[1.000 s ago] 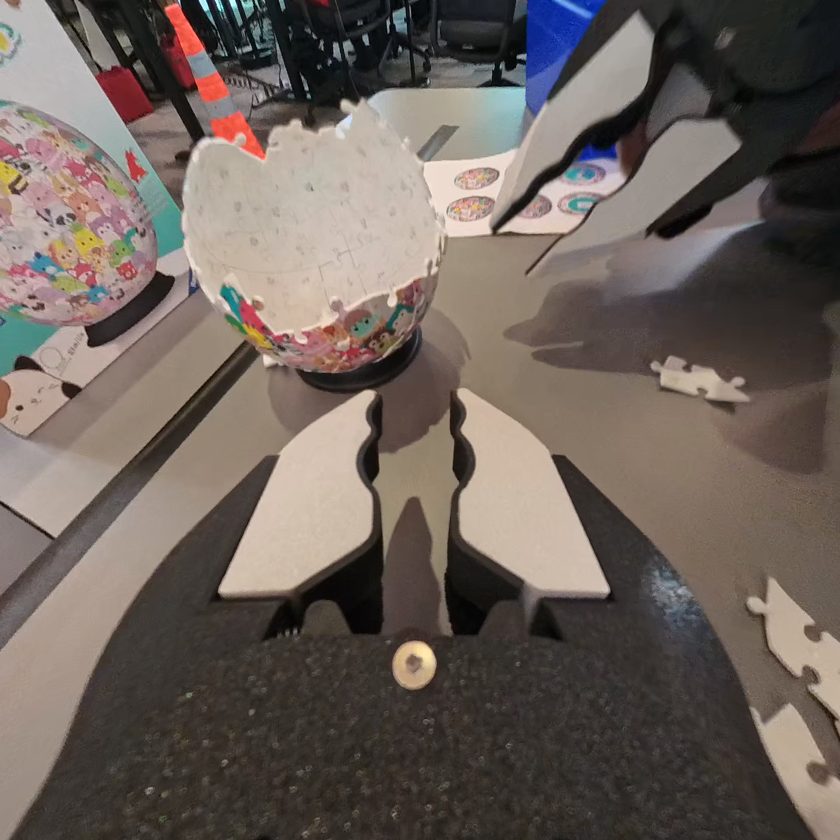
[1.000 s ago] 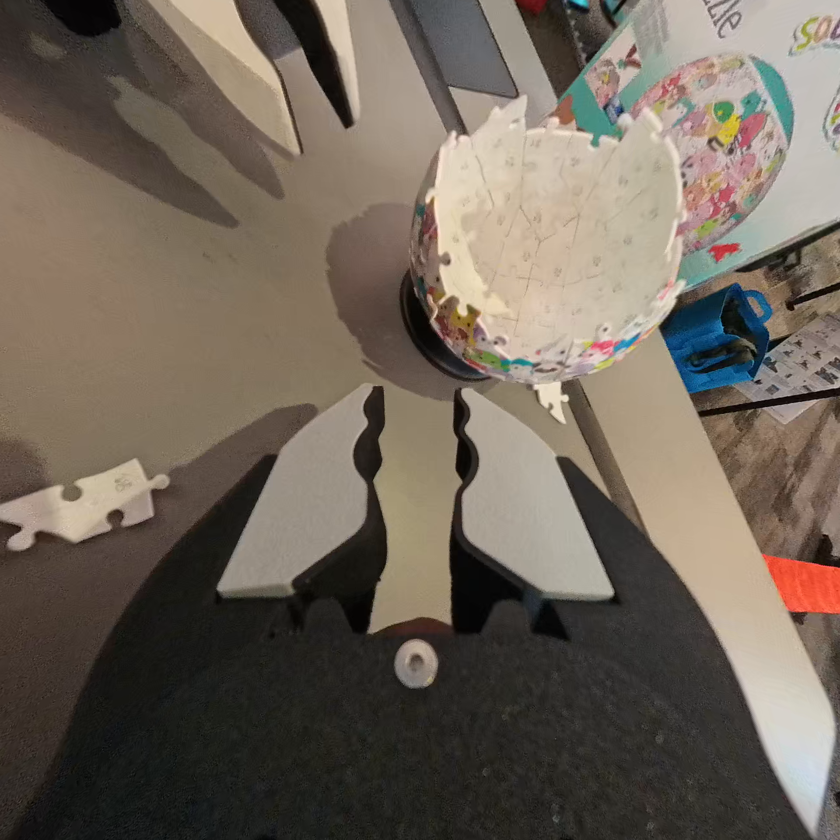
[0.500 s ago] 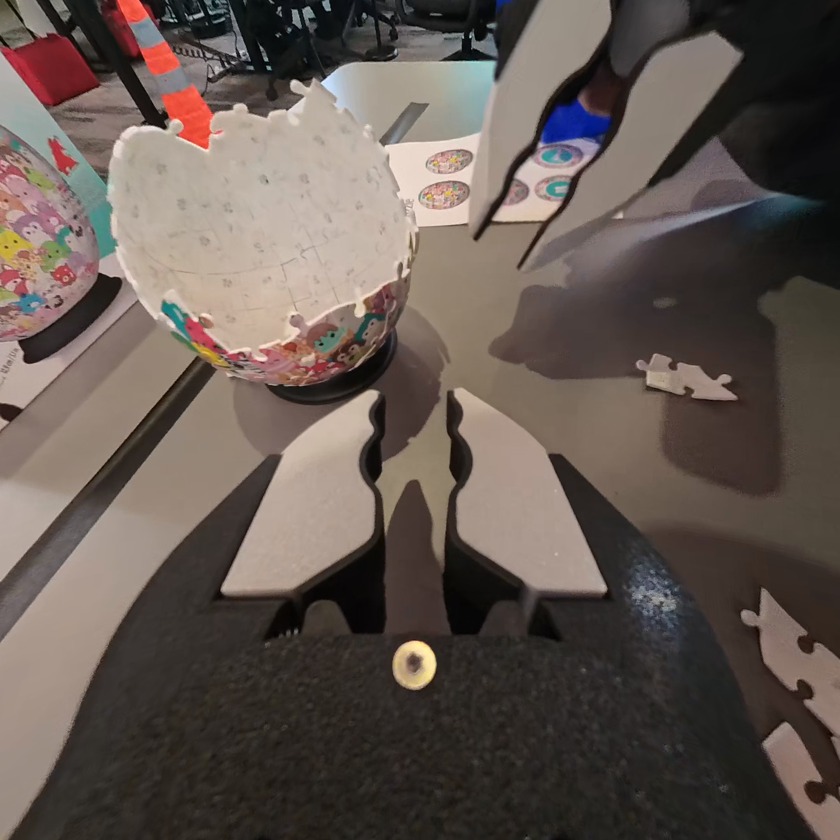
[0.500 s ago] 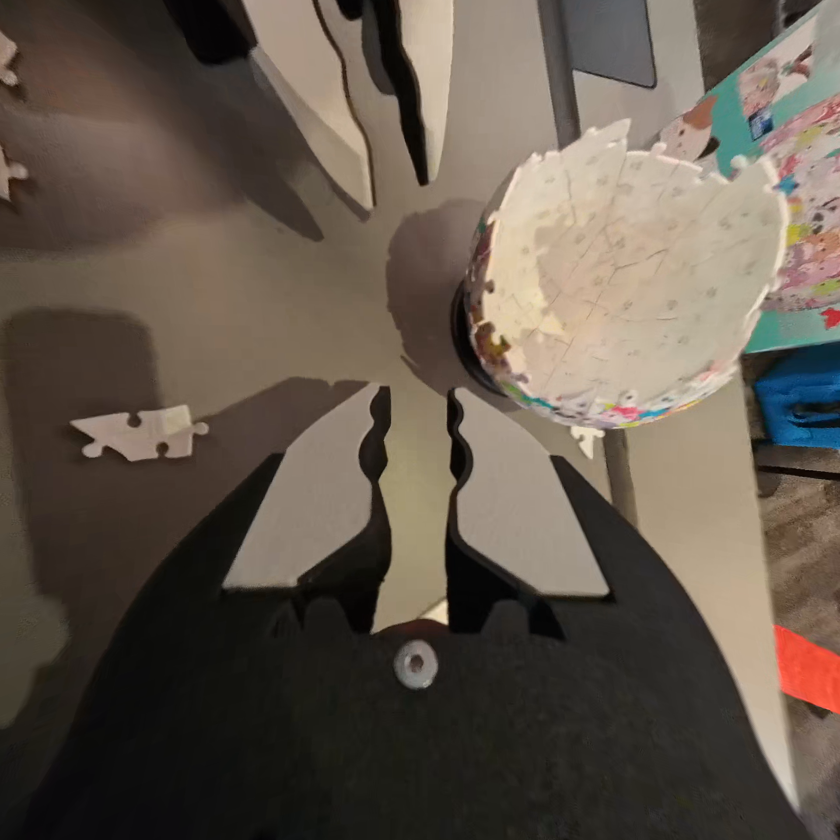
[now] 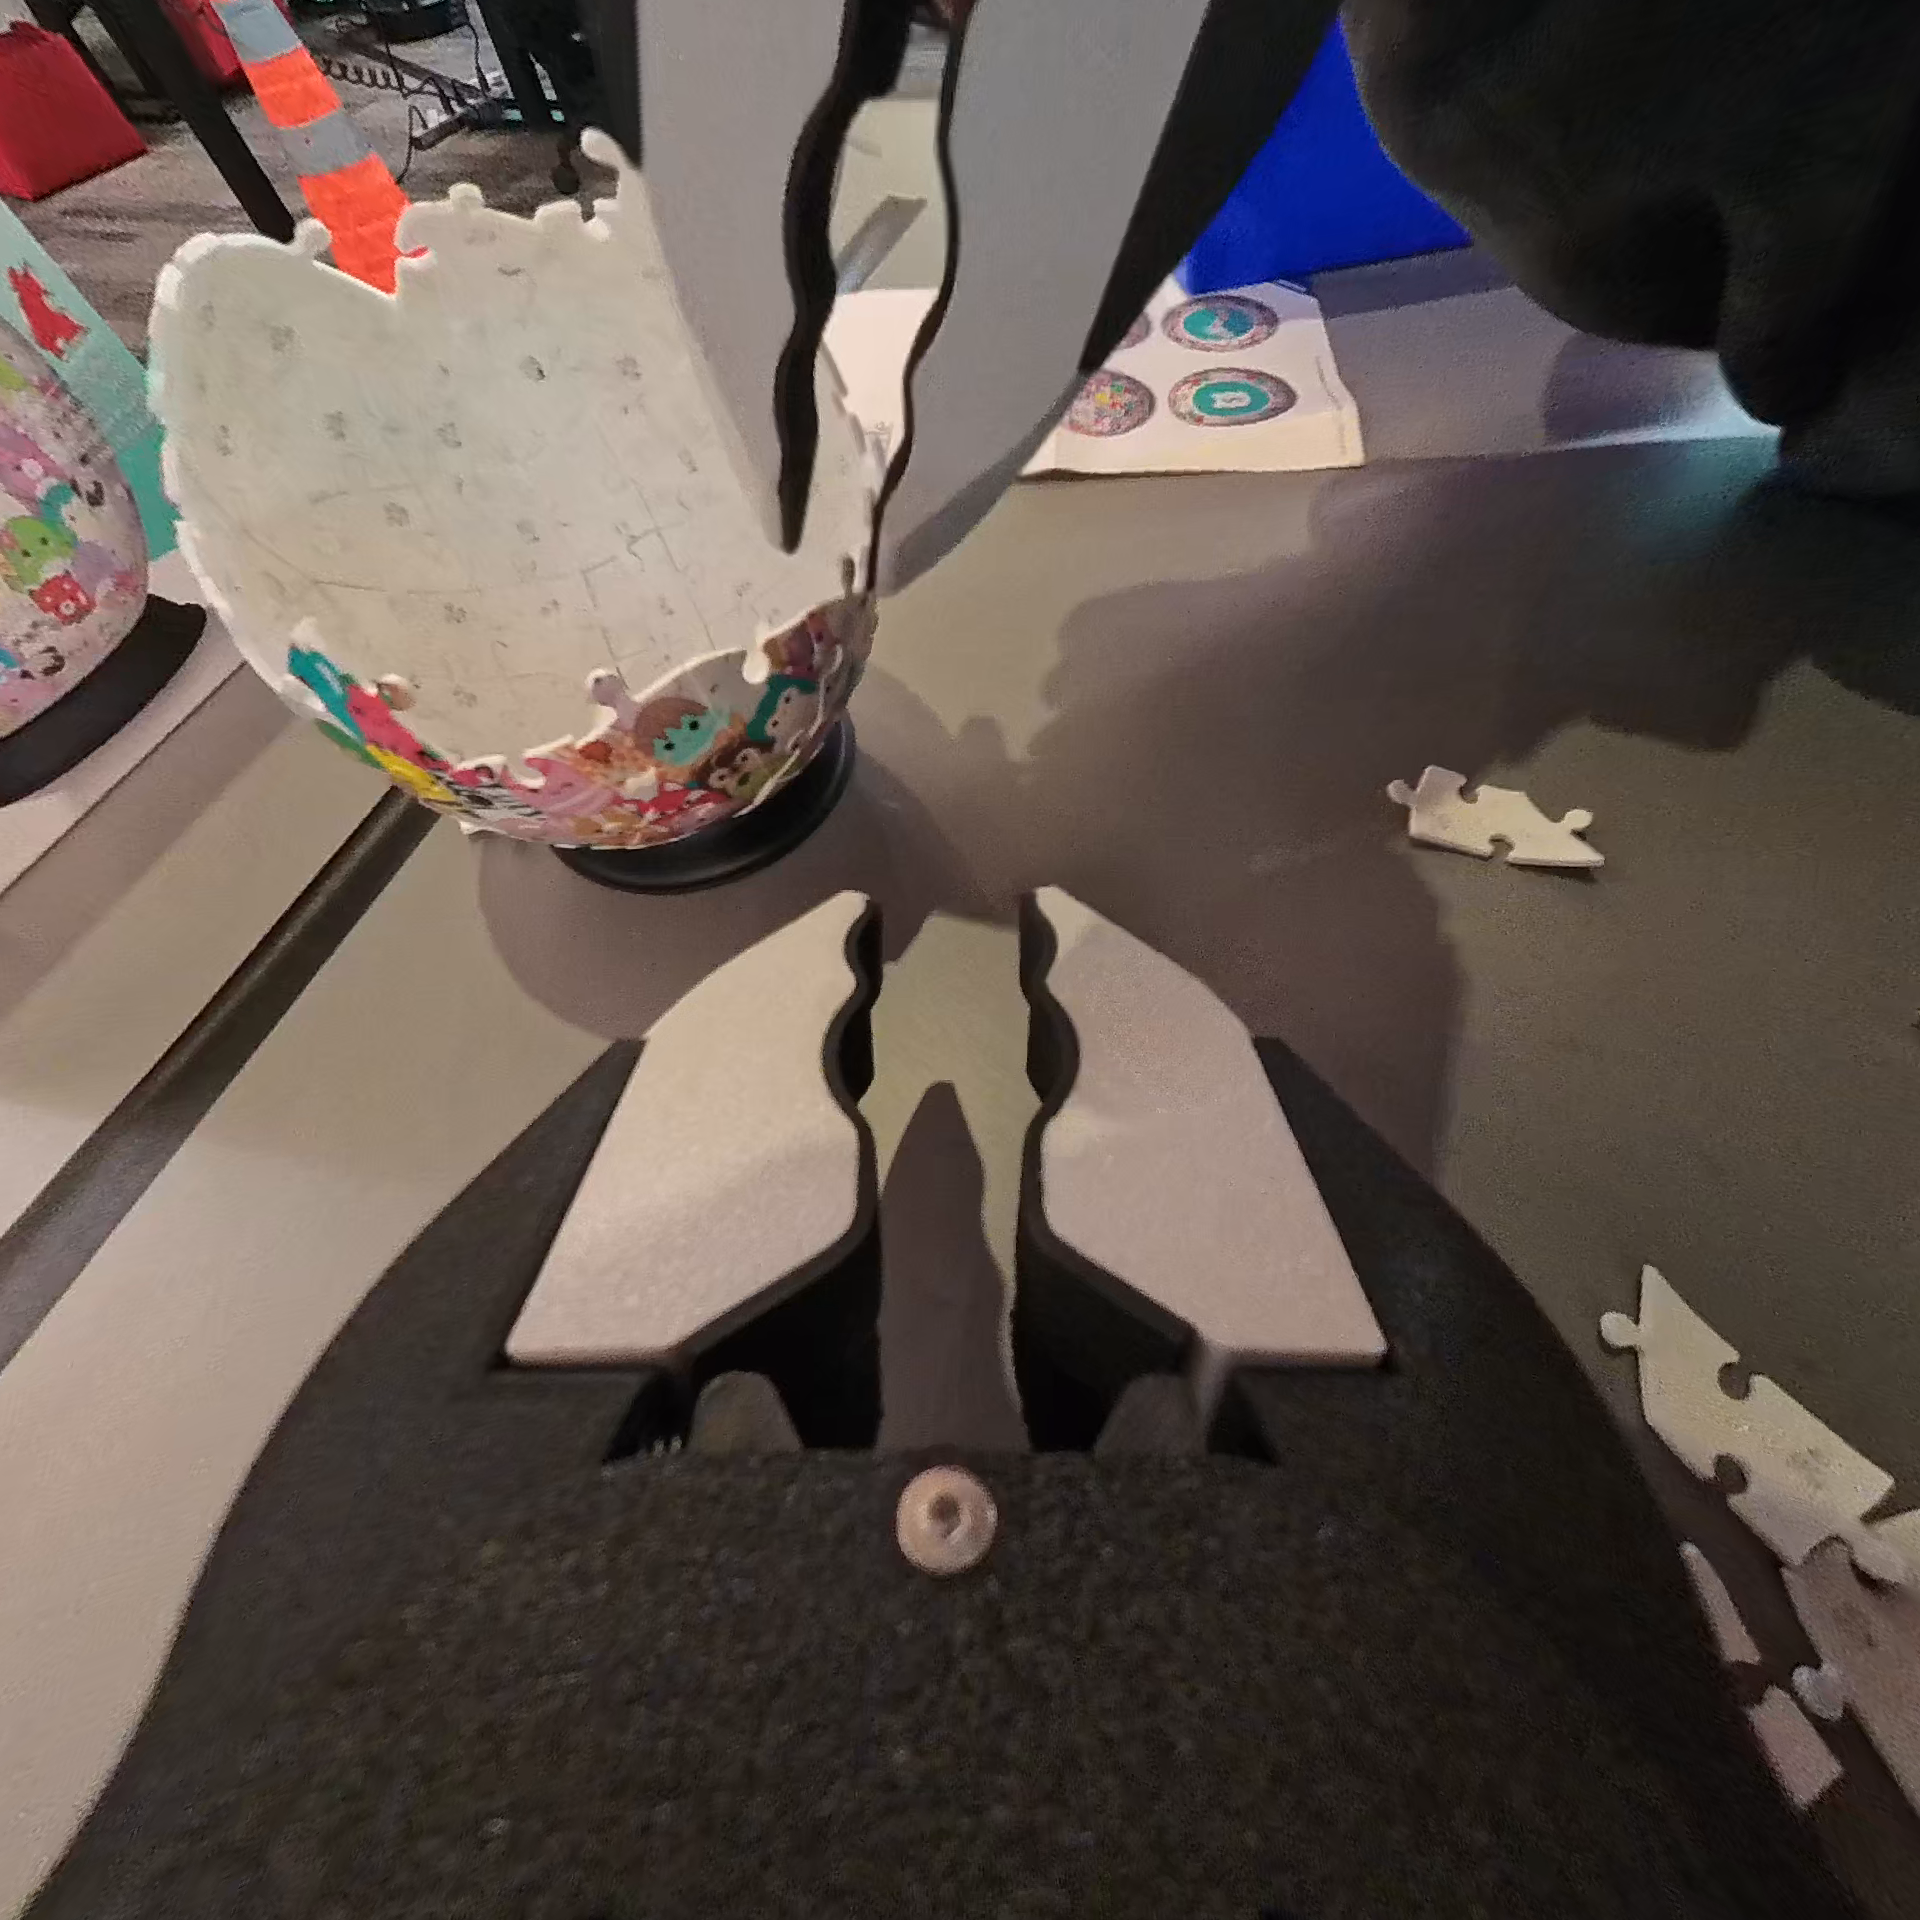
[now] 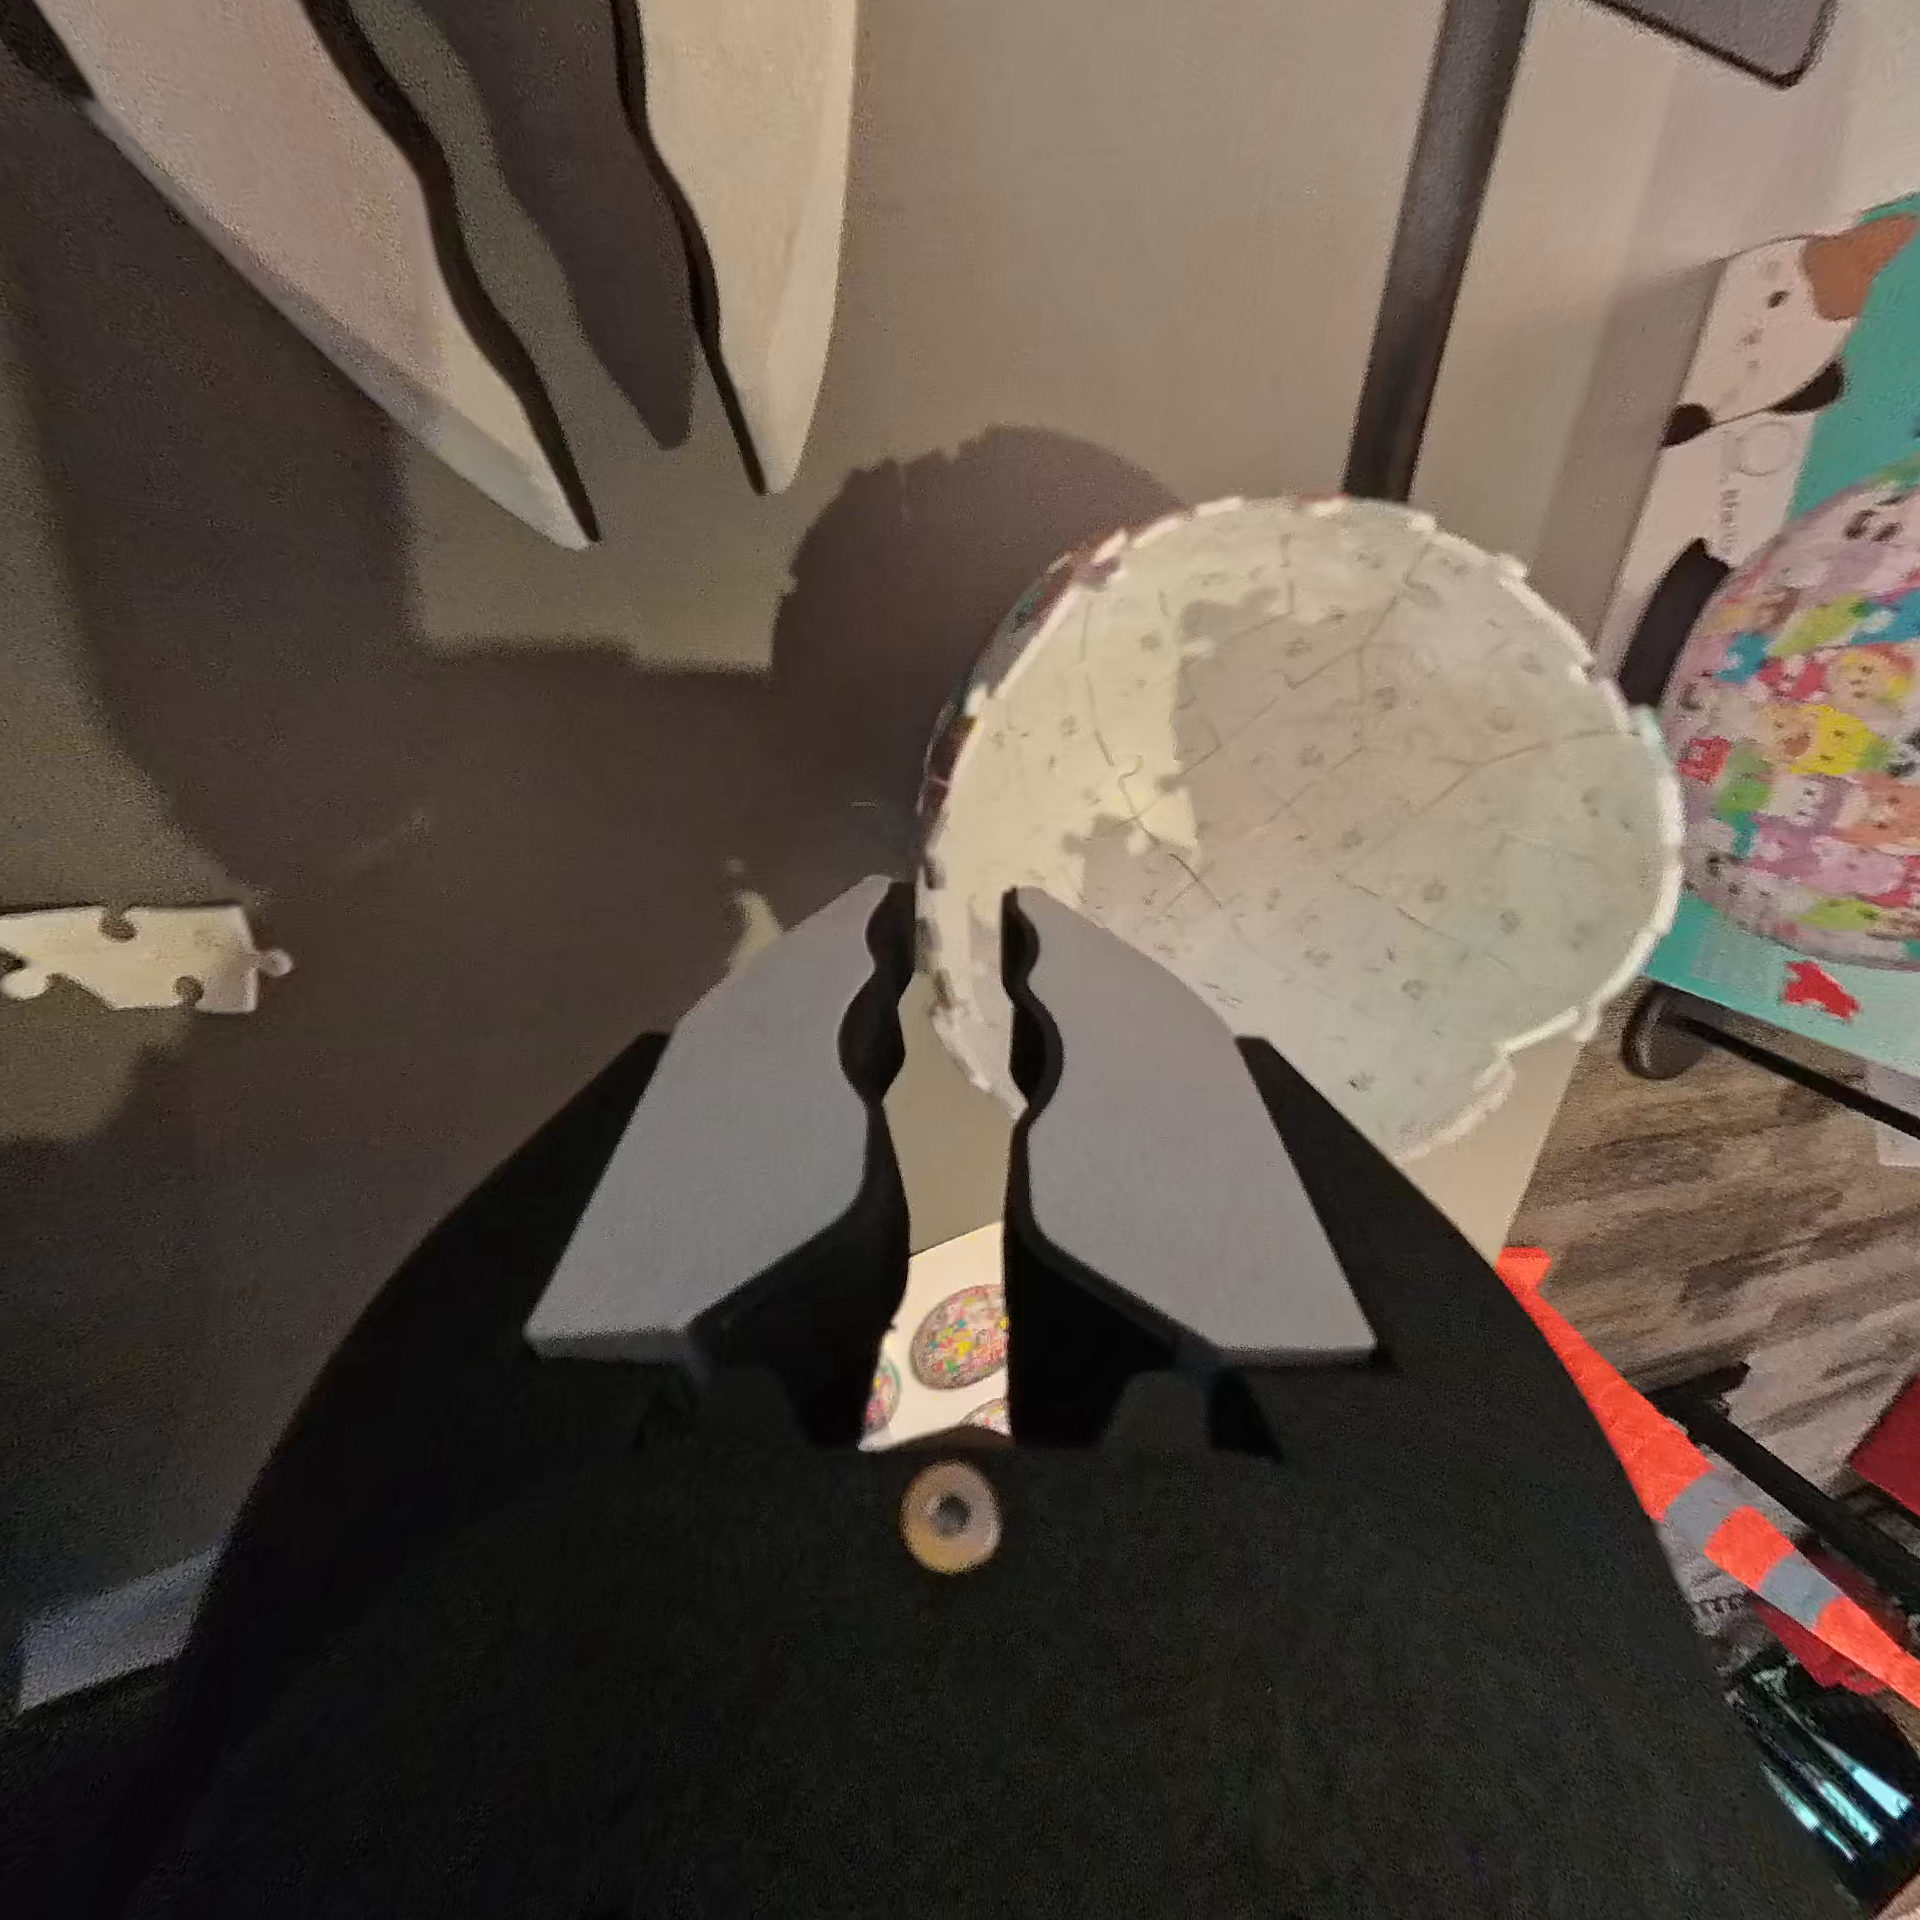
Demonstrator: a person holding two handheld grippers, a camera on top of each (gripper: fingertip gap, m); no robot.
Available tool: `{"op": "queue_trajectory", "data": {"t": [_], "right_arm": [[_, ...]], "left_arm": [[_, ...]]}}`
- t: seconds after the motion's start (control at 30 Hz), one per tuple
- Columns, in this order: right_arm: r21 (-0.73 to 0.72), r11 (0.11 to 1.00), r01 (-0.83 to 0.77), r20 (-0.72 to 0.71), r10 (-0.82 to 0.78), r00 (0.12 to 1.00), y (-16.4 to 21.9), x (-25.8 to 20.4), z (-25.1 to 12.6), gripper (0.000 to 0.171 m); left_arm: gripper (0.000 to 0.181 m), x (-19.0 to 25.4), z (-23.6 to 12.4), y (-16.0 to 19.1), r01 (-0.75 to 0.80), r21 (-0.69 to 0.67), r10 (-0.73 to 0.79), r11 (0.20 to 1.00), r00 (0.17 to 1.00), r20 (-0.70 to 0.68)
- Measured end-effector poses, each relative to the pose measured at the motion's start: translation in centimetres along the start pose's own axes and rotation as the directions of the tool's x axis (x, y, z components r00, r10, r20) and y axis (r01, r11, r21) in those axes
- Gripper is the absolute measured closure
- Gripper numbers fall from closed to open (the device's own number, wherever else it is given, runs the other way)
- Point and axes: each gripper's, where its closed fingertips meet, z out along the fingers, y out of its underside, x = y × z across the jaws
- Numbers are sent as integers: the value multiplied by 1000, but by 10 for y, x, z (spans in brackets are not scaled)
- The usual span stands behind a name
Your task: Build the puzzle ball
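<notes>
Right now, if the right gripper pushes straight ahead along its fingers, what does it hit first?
Most likely the near rim of the half-built puzzle ball: the right gripper straddles that edge with open jaws. Depth is unclear; contact may already be imminent.

An orange and grey striped cone [image 5: 312, 156] stands far left beyond the bench [image 5: 1195, 727], a blue bin [image 5: 1309, 208] far right, red blocks [image 5: 62, 114] on the floor.

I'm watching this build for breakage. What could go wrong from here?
1. The right gripper straddles the half-built puzzle ball's jagged rim; squeezing or pushing may pop pieces loose.
2. The ball sits on a small black stand; a sideways nudge could tip it.
</notes>
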Motion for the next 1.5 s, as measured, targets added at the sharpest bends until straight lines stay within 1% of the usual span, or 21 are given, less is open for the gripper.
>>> {"op": "queue_trajectory", "data": {"t": [0.13,0.23,0.3,0.43,0.5,1.27,1.33,1.43,1.5], "right_arm": [[-75,997,16,87,-10,996,5,-6,9,154],[-87,996,5,128,6,992,5,-10,11,156],[-93,996,15,127,-3,992,5,-9,13,157],[-99,994,39,114,-27,993,7,-7,14,166],[-96,995,40,119,-29,992,7,-8,15,166],[-117,991,62,105,-50,993,9,-8,18,168],[-123,991,60,100,-48,994,11,-7,18,165],[-123,991,42,93,-31,995,10,-7,17,148],[-110,994,27,83,-18,996,10,-7,14,144]], "left_arm": [[156,4,0,2,-6,-13,5,1000,1000,-12],[156,6,0,3,-12,-17,12,1000,1000,-11],[156,7,-1,3,-10,-18,10,1000,1000,-15],[156,8,0,4,-11,-22,10,1000,1000,-17],[156,8,0,4,-12,-26,11,1000,1000,-19],[156,9,2,6,-16,-42,15,999,1000,-26],[156,9,2,6,-17,-42,16,999,1000,-26],[156,9,2,6,-16,-42,15,999,1000,-27],[156,9,2,6,-15,-42,14,999,1000,-27]]}}
